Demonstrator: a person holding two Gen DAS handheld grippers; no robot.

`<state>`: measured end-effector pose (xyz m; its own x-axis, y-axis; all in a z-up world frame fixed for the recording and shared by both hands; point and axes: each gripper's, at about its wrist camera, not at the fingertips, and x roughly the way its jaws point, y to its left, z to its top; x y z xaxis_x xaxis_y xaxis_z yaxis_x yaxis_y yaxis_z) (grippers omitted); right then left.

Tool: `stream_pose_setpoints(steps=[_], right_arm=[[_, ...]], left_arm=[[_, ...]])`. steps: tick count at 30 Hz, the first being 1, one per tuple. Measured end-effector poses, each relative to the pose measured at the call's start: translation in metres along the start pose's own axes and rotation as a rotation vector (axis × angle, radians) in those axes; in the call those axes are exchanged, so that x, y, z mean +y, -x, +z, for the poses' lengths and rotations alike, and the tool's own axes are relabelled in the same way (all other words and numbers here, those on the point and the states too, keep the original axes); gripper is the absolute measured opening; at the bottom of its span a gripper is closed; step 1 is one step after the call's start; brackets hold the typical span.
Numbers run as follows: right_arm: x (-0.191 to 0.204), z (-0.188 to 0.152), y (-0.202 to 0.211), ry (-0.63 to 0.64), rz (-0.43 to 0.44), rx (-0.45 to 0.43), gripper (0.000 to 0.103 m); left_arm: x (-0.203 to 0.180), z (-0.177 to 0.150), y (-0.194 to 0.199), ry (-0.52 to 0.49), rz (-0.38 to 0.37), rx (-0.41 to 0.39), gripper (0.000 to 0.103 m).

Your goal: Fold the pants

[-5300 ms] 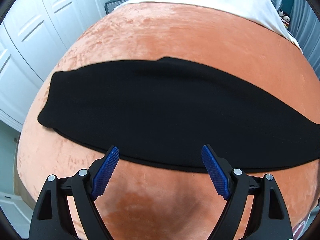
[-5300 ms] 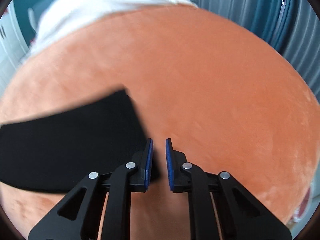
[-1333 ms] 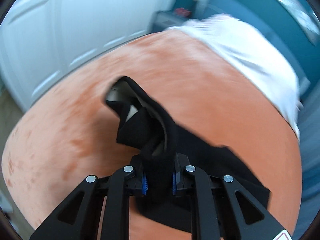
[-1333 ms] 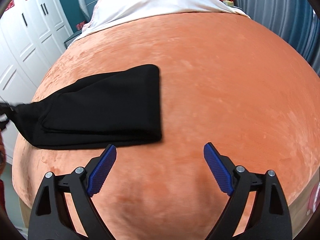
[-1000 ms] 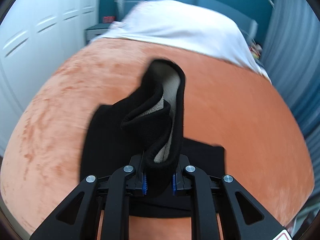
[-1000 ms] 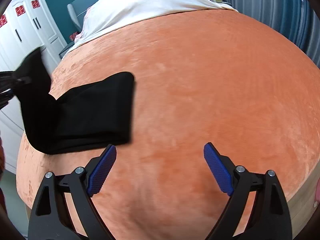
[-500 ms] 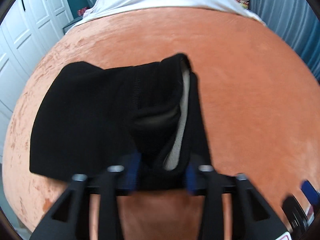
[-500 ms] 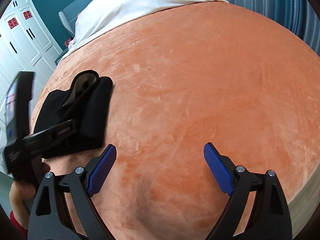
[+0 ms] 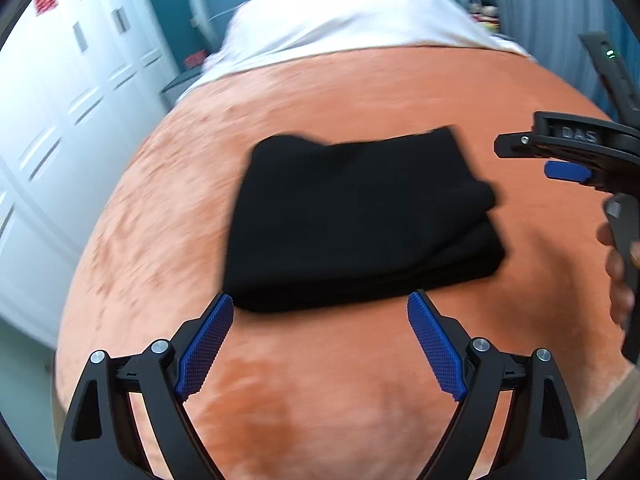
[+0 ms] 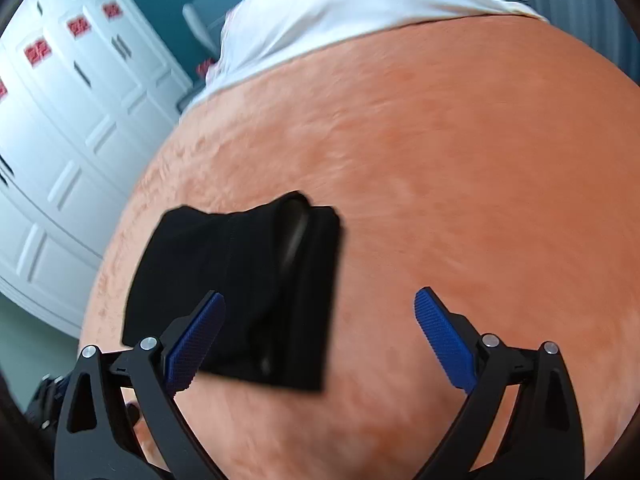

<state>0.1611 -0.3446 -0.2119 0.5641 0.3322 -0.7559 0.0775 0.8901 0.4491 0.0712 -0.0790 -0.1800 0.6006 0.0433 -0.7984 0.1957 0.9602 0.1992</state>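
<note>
From your left wrist, the left gripper (image 9: 320, 344), jaws just sprung wide and empty, hovers short of the folded black pants (image 9: 360, 220) on the orange bedspread (image 9: 320, 400); from your right wrist, the right gripper (image 10: 320, 344) gapes too, nothing between its pads.

matt black cloth pants (image 9: 360, 220), plush orange blanket (image 9: 360, 400)

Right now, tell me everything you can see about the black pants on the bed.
The black pants lie folded into a compact, roughly rectangular stack of several layers on the orange plush bedspread. The fabric looks soft, thick and matte; the right wrist view shows a loose fold ridge on top. Nothing grips them: they rest on the cover alone, just beyond the open left gripper.
</note>
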Motion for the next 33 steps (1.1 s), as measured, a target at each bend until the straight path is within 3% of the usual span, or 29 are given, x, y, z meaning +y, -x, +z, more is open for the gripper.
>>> stream_pose_setpoints(steps=[4, 5, 6, 8, 11, 13, 15, 16, 18, 20, 23, 24, 26, 28, 30, 33], right_arm=[[0.027, 0.006, -0.051, 0.043, -0.031, 0.045, 0.088], [0.033, 0.004, -0.063, 0.07, -0.051, 0.08, 0.061], [0.038, 0.003, -0.071, 0.092, -0.086, 0.097, 0.041], [0.05, 0.003, -0.062, 0.139, -0.12, 0.069, 0.028], [0.053, 0.004, -0.016, 0.133, -0.109, -0.033, 0.009], [0.043, -0.001, -0.022, 0.149, -0.148, 0.016, 0.012], [0.025, -0.014, -0.051, 0.17, -0.24, 0.113, 0.037], [0.021, -0.016, -0.048, 0.139, -0.224, 0.107, 0.039], [0.023, -0.009, -0.02, 0.058, -0.227, 0.021, 0.039], [0.05, -0.003, 0.017, 0.096, -0.271, -0.135, 0.04], [0.097, 0.009, 0.019, 0.144, -0.126, -0.147, 0.039], [0.116, 0.013, 0.008, 0.166, -0.038, -0.114, 0.036], [0.155, 0.016, -0.022, 0.231, 0.027, -0.061, 0.031], [0.19, 0.019, -0.057, 0.309, 0.035, -0.031, 0.03], [0.208, 0.022, -0.102, 0.309, 0.054, 0.03, 0.028], [0.209, 0.01, -0.188, 0.323, -0.046, 0.183, 0.028]], left_arm=[[0.047, -0.003, -0.01, 0.071, 0.052, 0.015, 0.086], [0.057, -0.003, -0.014, 0.078, 0.079, 0.023, 0.086], [0.066, -0.004, -0.018, 0.084, 0.101, 0.03, 0.086], [0.082, -0.006, -0.025, 0.097, 0.123, 0.045, 0.087], [0.102, -0.011, -0.034, 0.112, 0.132, 0.058, 0.087], [0.114, -0.013, -0.041, 0.128, 0.14, 0.068, 0.087], [0.12, -0.013, -0.047, 0.148, 0.136, 0.085, 0.087], [0.125, -0.013, -0.05, 0.159, 0.133, 0.098, 0.087], [0.13, -0.013, -0.05, 0.176, 0.118, 0.103, 0.087], [0.133, -0.014, -0.046, 0.194, 0.116, 0.096, 0.087], [0.141, -0.014, -0.048, 0.219, 0.123, 0.102, 0.087], [0.143, -0.014, -0.049, 0.23, 0.117, 0.105, 0.087], [0.147, -0.013, -0.048, 0.254, 0.109, 0.106, 0.087], [0.15, -0.012, -0.045, 0.259, 0.102, 0.098, 0.087], [0.155, -0.013, -0.045, 0.256, 0.107, 0.093, 0.087], [0.165, -0.015, -0.05, 0.261, 0.102, 0.102, 0.087]])
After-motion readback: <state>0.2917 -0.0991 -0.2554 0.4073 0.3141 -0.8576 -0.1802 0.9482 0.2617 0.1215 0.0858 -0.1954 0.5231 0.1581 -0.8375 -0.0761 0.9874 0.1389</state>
